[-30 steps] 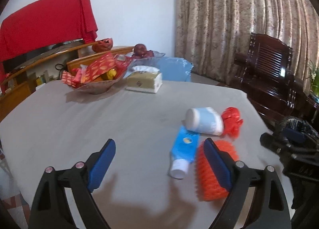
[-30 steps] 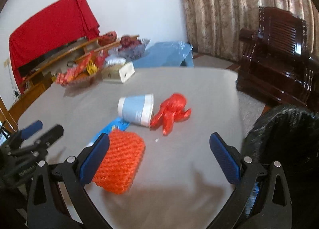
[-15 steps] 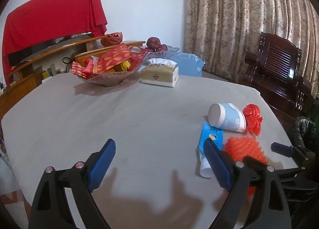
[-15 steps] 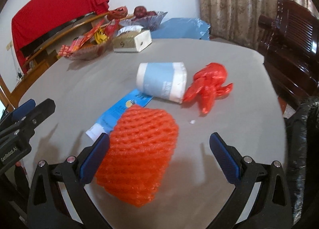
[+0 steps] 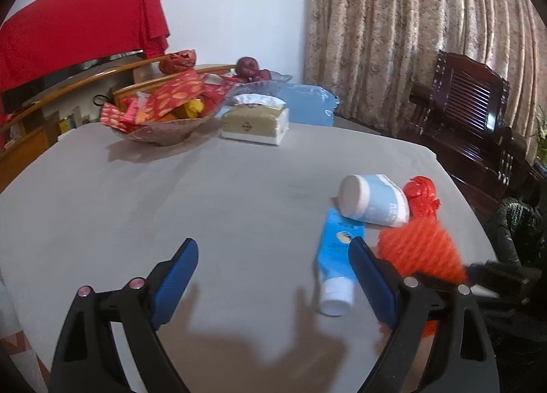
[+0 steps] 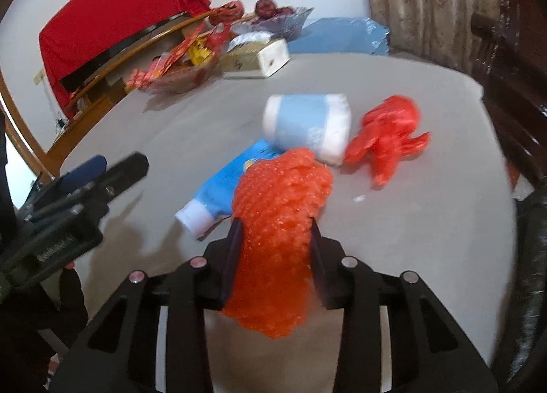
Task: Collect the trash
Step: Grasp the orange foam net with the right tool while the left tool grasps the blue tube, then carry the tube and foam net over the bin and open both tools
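Left gripper just hangs wide open over bare table, holding nothing, probably waiting its turn. Just right of it, the right gripper is closing on the orange foam net, pads already squeezing its sides, presumably to lift it for the black bin bag at the table's right edge; the blue tube, paper cup and red bag lie just beyond its fingers.

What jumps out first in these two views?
The orange foam net, dead centre in the right wrist view, with the right tool closing its jaws on it. Just behind lie a toppled blue paper cup, a blue tube and a crumpled red bag on the grey table.
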The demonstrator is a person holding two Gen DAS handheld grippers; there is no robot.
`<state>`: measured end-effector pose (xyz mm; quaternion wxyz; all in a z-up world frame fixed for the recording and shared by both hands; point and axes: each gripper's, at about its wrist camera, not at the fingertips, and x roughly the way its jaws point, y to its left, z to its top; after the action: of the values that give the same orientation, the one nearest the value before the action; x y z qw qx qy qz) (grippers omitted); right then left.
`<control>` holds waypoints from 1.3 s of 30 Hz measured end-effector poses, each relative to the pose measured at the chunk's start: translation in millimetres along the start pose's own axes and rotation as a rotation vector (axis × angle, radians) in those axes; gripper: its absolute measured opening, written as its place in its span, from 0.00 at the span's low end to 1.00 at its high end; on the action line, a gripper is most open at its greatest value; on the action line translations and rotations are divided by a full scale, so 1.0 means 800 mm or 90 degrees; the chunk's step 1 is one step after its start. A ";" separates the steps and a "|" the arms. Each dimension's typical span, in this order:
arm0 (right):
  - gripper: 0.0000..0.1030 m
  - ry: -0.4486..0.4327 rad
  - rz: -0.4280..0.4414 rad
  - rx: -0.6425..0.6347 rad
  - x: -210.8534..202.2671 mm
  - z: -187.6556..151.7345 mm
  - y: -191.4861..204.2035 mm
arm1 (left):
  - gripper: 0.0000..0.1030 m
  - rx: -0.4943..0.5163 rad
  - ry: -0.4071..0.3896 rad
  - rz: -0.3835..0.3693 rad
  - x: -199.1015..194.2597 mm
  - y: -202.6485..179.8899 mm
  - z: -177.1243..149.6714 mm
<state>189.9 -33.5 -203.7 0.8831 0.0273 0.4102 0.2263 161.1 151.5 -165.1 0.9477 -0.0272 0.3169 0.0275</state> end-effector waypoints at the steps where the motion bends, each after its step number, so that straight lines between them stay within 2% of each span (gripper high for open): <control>1: 0.34 -0.009 -0.009 0.006 -0.008 0.003 -0.009 | 0.85 0.002 0.003 -0.005 0.002 -0.004 -0.001; 9: 0.34 -0.047 -0.063 0.050 -0.037 0.015 -0.068 | 0.85 0.042 0.040 -0.029 0.035 -0.049 -0.005; 14: 0.34 -0.044 -0.063 0.065 -0.034 0.009 -0.079 | 0.85 0.056 0.070 -0.029 0.051 -0.064 -0.014; 16: 0.34 -0.041 -0.059 0.068 -0.030 0.008 -0.079 | 0.81 0.067 0.089 -0.031 0.059 -0.070 -0.018; 19: 0.34 -0.036 -0.050 0.070 -0.026 0.007 -0.077 | 0.64 0.072 0.123 -0.039 0.071 -0.075 -0.020; 20: 0.34 -0.035 -0.047 0.071 -0.025 0.007 -0.077 | 0.51 0.069 0.136 -0.045 0.075 -0.075 -0.021; 21: 0.34 -0.035 -0.045 0.072 -0.025 0.007 -0.077 | 0.42 0.067 0.145 -0.048 0.078 -0.075 -0.022; 24: 0.34 -0.033 -0.041 0.077 -0.026 0.006 -0.078 | 0.39 0.053 0.141 -0.053 0.076 -0.072 -0.020; 26: 0.34 -0.035 -0.040 0.077 -0.030 0.006 -0.079 | 0.21 0.042 0.126 -0.042 0.068 -0.069 -0.016; 28: 0.34 -0.041 -0.038 0.077 -0.037 0.008 -0.080 | 0.15 0.029 0.119 -0.045 0.061 -0.066 -0.011; 31: 0.34 -0.052 -0.037 0.073 -0.047 0.011 -0.080 | 0.13 0.022 0.107 -0.039 0.050 -0.064 -0.004; 35: 0.34 -0.058 -0.039 0.072 -0.054 0.010 -0.080 | 0.13 0.023 0.119 -0.053 0.048 -0.064 -0.007; 37: 0.34 -0.055 -0.041 0.073 -0.055 0.007 -0.081 | 0.24 0.027 0.128 -0.066 0.050 -0.063 -0.011; 38: 0.34 -0.052 -0.042 0.074 -0.055 0.005 -0.081 | 0.41 0.030 0.125 -0.065 0.049 -0.064 -0.013; 39: 0.34 -0.050 -0.043 0.075 -0.056 0.004 -0.082 | 0.53 0.033 0.123 -0.064 0.047 -0.066 -0.015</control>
<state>191.8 -110.9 -185.5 0.9026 0.0743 0.3882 0.1707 187.7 99.4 -195.7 0.9133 -0.0210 0.4055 -0.0309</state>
